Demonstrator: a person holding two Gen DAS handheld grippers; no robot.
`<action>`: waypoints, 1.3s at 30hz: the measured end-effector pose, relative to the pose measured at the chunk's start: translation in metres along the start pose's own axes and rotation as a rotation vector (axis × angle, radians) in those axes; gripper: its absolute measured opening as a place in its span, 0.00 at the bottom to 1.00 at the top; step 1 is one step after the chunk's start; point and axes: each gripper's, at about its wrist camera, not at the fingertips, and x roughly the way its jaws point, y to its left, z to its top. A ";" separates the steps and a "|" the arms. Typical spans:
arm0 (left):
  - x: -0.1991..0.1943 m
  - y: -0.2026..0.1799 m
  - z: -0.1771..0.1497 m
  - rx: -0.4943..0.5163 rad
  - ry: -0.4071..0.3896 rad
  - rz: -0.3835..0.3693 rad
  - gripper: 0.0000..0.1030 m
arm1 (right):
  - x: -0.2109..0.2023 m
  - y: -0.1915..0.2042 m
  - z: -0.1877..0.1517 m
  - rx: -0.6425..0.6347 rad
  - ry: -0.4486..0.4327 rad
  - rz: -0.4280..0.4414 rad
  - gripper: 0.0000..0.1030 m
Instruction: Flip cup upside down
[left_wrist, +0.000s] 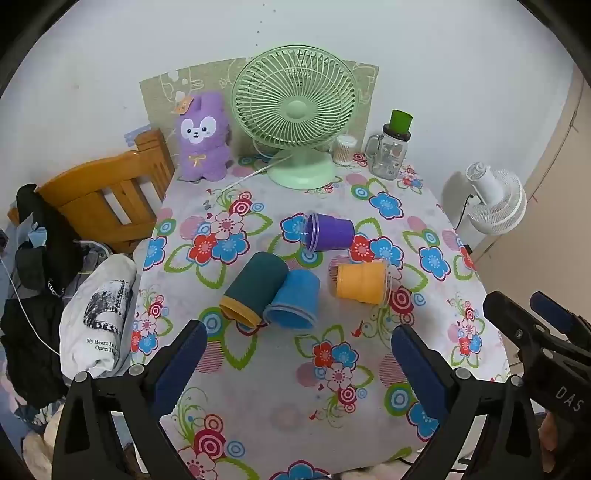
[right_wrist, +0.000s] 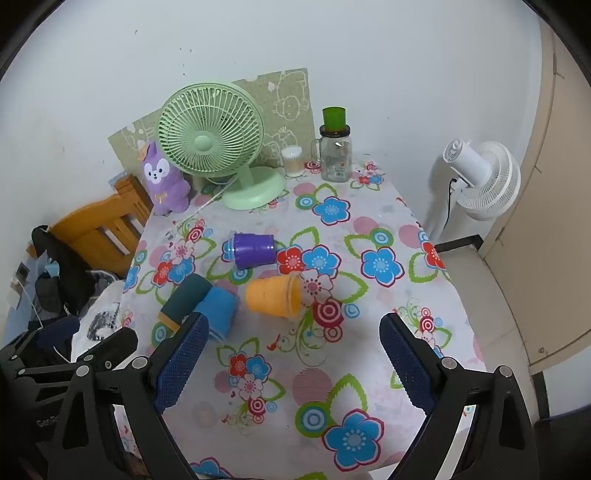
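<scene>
Several cups lie on their sides on the flowered tablecloth (left_wrist: 258, 406): a purple cup (left_wrist: 330, 232) (right_wrist: 255, 250), an orange cup (left_wrist: 360, 282) (right_wrist: 274, 295), a blue cup (left_wrist: 293, 300) (right_wrist: 218, 308) and a dark teal cup with a yellow rim (left_wrist: 255, 285) (right_wrist: 186, 297). The blue and teal cups touch. My left gripper (left_wrist: 299, 354) is open and empty, above the table in front of the cups. My right gripper (right_wrist: 295, 347) is open and empty, just right of it, and shows at the left wrist view's right edge (left_wrist: 532, 314).
A green desk fan (left_wrist: 295, 114) (right_wrist: 214, 144), a purple plush toy (left_wrist: 203, 136), a cotton swab jar (left_wrist: 345, 149) and a glass jar with a green top (left_wrist: 391, 147) stand at the table's far edge. A wooden chair (left_wrist: 107, 195) with clothes stands left. A white fan (right_wrist: 480, 177) stands right.
</scene>
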 end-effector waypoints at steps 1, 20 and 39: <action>0.000 0.001 0.000 -0.001 -0.002 -0.003 0.98 | 0.000 0.000 0.001 0.000 -0.001 0.000 0.92; -0.002 0.004 0.003 0.001 0.017 0.050 0.98 | 0.001 0.000 0.001 -0.033 0.003 -0.016 0.92; 0.005 0.001 0.011 -0.005 0.019 0.036 0.98 | 0.005 0.002 0.007 -0.060 -0.001 -0.065 0.92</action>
